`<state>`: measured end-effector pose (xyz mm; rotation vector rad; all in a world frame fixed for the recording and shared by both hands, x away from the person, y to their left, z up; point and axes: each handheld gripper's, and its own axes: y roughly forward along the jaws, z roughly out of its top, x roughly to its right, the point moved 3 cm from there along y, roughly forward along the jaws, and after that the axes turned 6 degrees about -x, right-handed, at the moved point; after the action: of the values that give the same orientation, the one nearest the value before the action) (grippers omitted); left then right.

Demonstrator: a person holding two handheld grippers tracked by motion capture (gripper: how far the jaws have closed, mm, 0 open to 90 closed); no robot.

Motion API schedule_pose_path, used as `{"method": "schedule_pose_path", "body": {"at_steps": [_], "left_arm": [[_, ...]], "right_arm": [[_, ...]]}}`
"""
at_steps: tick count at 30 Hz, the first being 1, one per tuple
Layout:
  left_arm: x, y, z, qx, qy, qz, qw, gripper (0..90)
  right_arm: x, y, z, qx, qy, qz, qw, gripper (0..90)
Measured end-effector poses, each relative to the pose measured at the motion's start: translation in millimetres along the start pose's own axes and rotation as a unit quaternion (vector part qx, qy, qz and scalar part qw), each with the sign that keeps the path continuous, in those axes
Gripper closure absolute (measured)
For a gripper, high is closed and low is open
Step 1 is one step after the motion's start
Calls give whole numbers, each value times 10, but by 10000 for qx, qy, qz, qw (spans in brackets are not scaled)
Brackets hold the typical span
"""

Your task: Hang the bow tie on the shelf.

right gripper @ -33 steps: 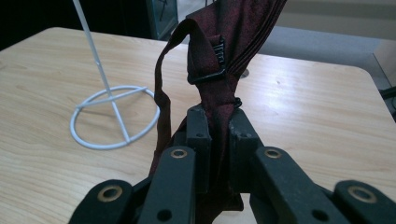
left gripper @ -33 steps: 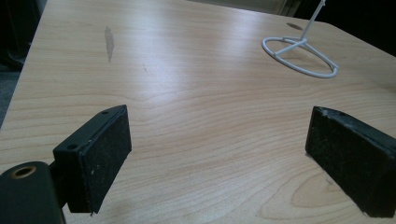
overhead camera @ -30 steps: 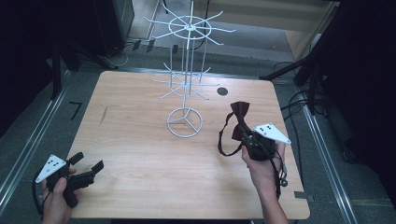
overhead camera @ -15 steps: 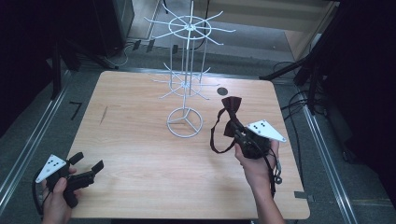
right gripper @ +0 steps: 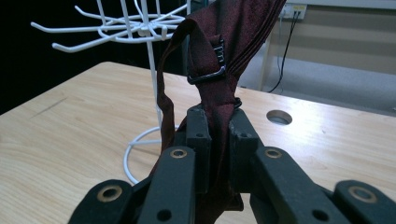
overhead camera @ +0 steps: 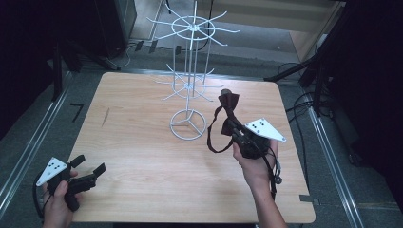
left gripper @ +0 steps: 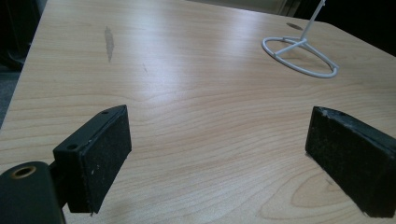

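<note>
A dark red bow tie [overhead camera: 227, 110] with a hanging strap loop is clamped in my right gripper [overhead camera: 234, 126], above the right part of the wooden table [overhead camera: 142, 156]. Seen from the right gripper view, the jaws pinch the bow tie [right gripper: 219, 88] at its knot, and a black clasp shows on the strap. The white wire display stand [overhead camera: 190, 80], with hooked arms at two levels, stands just left of the tie on a ring base [overhead camera: 188, 124]. Over the table's front left corner, my left gripper [overhead camera: 90, 167] is held open; its pads [left gripper: 105, 149] have only bare tabletop between them.
A round cable hole [right gripper: 279, 116] sits in the table near the far right edge. Black cables and dark stands lie on the floor to the right of the table. The stand's ring base [left gripper: 299, 56] shows far off in the left gripper view.
My right gripper has carried the bow tie up and to the left, closer to the wire stand. The left hand and its gripper have stayed put.
</note>
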<state>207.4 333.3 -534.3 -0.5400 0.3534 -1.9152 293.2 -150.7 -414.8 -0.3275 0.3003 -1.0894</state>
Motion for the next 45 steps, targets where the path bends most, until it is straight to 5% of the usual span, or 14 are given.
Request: {"method": "schedule_pose_path", "body": {"at_steps": [45], "left_arm": [[0, 1, -1, -4, 15, -8, 10000, 76]], "right_arm": [[-90, 149, 245, 90, 110, 114, 9998, 825]]}}
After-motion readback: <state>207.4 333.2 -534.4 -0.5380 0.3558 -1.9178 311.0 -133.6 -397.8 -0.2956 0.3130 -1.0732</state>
